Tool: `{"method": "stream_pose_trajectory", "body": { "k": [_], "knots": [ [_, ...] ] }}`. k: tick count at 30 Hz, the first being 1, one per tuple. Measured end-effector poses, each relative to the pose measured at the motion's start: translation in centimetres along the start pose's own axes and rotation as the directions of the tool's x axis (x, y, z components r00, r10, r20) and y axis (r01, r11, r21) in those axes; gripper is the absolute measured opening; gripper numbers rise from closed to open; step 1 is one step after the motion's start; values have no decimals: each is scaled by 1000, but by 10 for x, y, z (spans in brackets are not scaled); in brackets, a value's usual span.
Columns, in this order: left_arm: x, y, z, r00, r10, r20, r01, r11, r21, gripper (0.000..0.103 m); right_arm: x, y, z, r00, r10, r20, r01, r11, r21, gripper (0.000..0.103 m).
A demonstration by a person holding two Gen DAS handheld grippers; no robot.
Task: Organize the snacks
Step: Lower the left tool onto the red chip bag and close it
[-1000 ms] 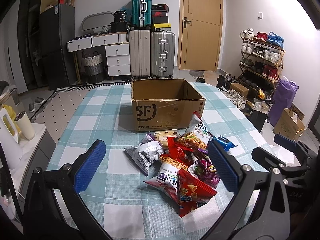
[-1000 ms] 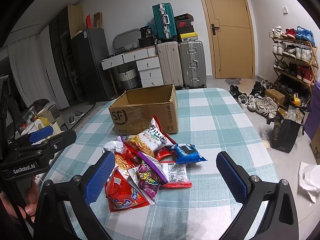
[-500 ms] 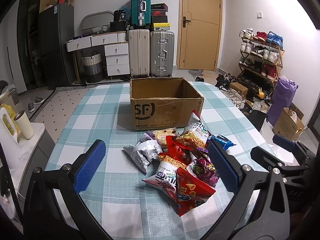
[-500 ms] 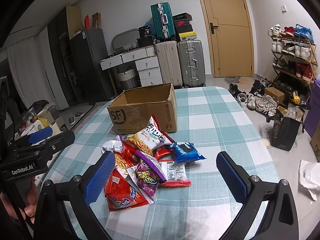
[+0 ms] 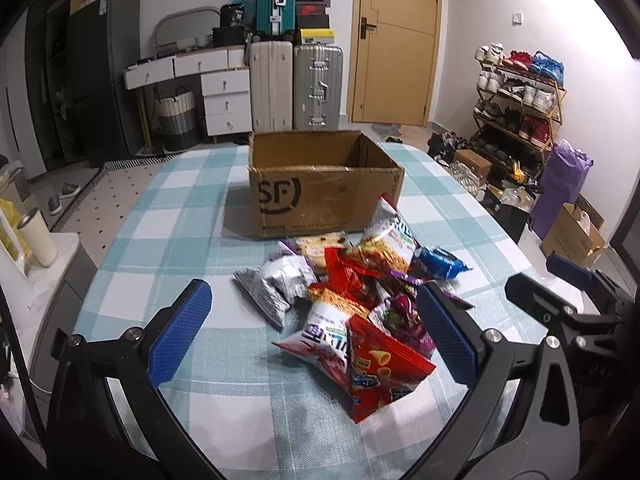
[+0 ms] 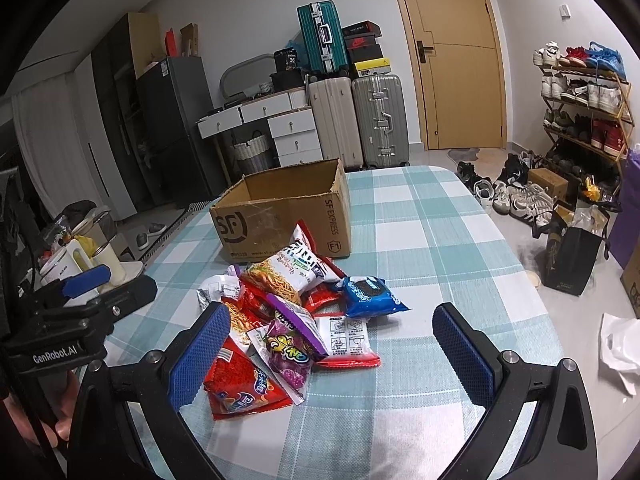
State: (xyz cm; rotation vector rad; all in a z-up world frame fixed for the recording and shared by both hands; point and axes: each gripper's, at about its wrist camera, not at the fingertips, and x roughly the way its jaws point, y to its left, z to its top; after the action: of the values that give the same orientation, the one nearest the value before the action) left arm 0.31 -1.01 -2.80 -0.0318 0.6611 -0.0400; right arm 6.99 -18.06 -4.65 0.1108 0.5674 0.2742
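Basically nothing packed yet: cardboard box (image 5: 325, 184) looks empty as far as visible, snack pile (image 5: 352, 300) lies on the table just in front of it, left gripper (image 5: 316, 334) and right gripper (image 6: 330, 354) both spread wide, holding nothing.

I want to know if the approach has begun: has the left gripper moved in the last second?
Yes. In the left wrist view the cardboard box and the snack pile sit lower and nearer the open left gripper, so it has edged forward.
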Motion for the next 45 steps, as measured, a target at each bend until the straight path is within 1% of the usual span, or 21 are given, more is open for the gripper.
{"method": "stream_pose_trajectory", "body": {
  "k": [4,8,13,17,21,26,28,30,31,33,34,37,38,39,40,42,45],
  "knots": [
    [10,-4,-8,999,-22,-23,22,1000,13,102,1,-3,-1,1000,-3,-6,3,1000,8,103],
    [19,-7,-17,997,-59,-45,59,998,18,102,4,-7,-1,1000,-3,-12,3,1000,16,103],
    [33,-14,-30,991,-97,-89,99,995,25,102,10,-11,-2,1000,-6,-22,6,1000,24,103],
    [47,-19,-37,987,-106,-119,110,993,32,102,11,-14,-4,1000,-6,-30,7,999,33,103],
    [56,-21,-41,985,-112,-132,117,993,29,102,12,-18,-6,999,-9,-34,10,999,38,103],
    [70,-29,-46,984,-101,-146,109,993,46,101,15,-21,-9,999,-14,-41,16,999,41,103],
    [74,-30,-49,982,-107,-155,115,992,47,97,17,-23,-10,999,-14,-42,16,999,45,103],
    [79,-32,-53,977,-129,-170,138,990,43,84,17,-24,-10,999,-14,-44,16,999,48,103],
    [80,-32,-54,975,-142,-173,151,988,41,81,17,-24,-11,999,-14,-45,16,999,48,103],
    [81,-31,-57,965,-192,-176,201,979,32,70,18,-25,-12,999,-14,-48,17,999,49,103],
    [81,-30,-57,961,-212,-178,220,975,27,67,19,-26,-12,999,-13,-51,16,999,50,103],
    [81,-29,-59,944,-275,-182,285,958,30,48,19,-26,-14,999,-13,-52,16,999,50,103],
    [81,-28,-59,934,-308,-183,318,947,31,37,19,-26,-14,999,-12,-53,15,999,50,103],
    [81,-27,-59,919,-350,-183,360,933,23,31,19,-26,-14,998,-12,-53,14,999,49,103],
    [83,-24,-60,909,-372,-185,381,925,9,31,19,-26,-14,998,-12,-53,15,999,48,103],
    [83,-22,-62,900,-394,-186,402,916,3,30,19,-26,-14,999,-12,-52,14,999,49,103],
    [83,-21,-60,891,-414,-186,422,907,5,29,20,-25,-14,999,-11,-52,13,999,47,103]
  ]
}}
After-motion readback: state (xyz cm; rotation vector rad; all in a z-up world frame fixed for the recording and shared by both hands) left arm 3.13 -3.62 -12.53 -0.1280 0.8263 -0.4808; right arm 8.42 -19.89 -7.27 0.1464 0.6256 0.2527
